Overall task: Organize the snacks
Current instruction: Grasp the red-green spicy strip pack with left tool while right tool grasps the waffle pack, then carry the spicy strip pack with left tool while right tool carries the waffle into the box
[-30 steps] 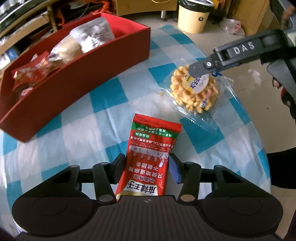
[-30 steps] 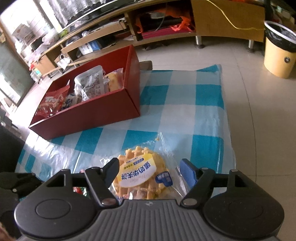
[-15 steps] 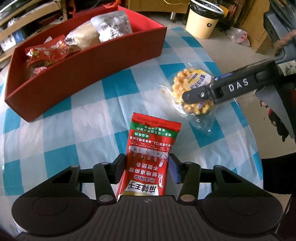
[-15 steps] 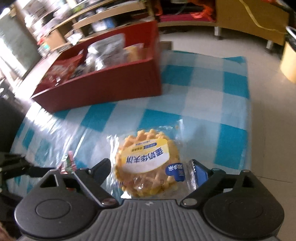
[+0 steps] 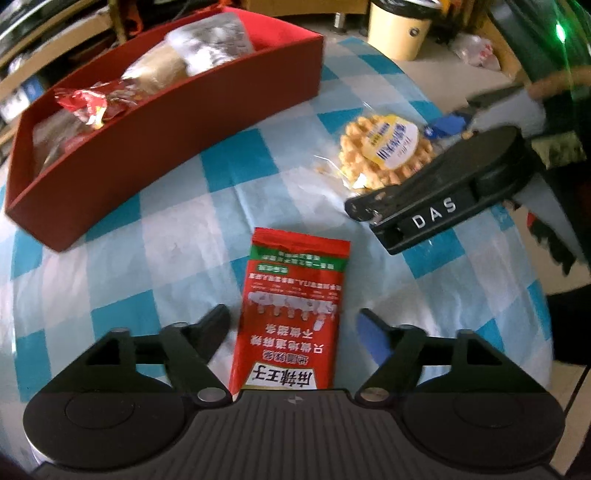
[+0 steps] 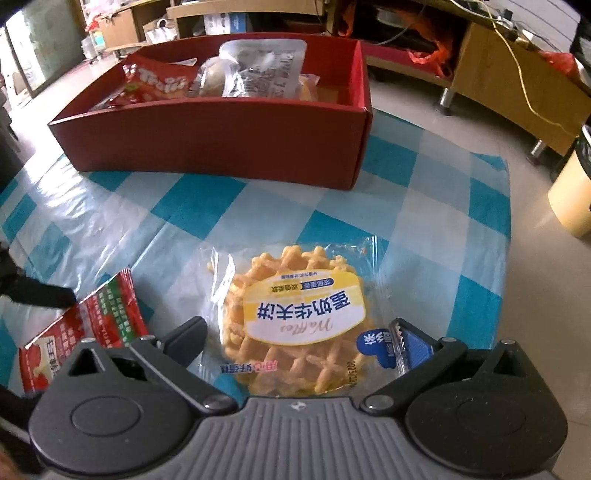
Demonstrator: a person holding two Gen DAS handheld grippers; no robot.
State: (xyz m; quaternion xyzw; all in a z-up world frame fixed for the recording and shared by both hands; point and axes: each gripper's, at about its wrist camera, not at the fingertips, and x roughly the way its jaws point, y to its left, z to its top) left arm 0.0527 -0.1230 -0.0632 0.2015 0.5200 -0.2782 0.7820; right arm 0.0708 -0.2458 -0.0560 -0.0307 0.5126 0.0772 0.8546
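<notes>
A red snack packet (image 5: pixel 291 314) lies flat on the checked cloth between the fingers of my left gripper (image 5: pixel 291 319). Its jaws are opening, with a gap on each side of the packet. A round waffle in a clear wrapper (image 6: pixel 295 321) lies on the cloth between the fingers of my right gripper (image 6: pixel 299 330). These jaws are opening wide too, and only the wrapper's edge reaches the blue pad. The left wrist view shows the waffle (image 5: pixel 384 147) beside the right gripper's black finger (image 5: pixel 424 206). The red packet (image 6: pixel 85 325) also shows at the right wrist view's lower left.
A long red box (image 6: pixel 221 136) with several snack packs stands at the far side of the table (image 5: pixel 122 236). A yellow bin (image 5: pixel 399 33) stands on the floor beyond the table's right edge. Low wooden cabinets (image 6: pixel 509 81) line the back.
Both pairs of jaws have spread apart. The left one has let go of the red packet. The right gripper has rolled and come down over the waffle, which now lies loose between its fingers.
</notes>
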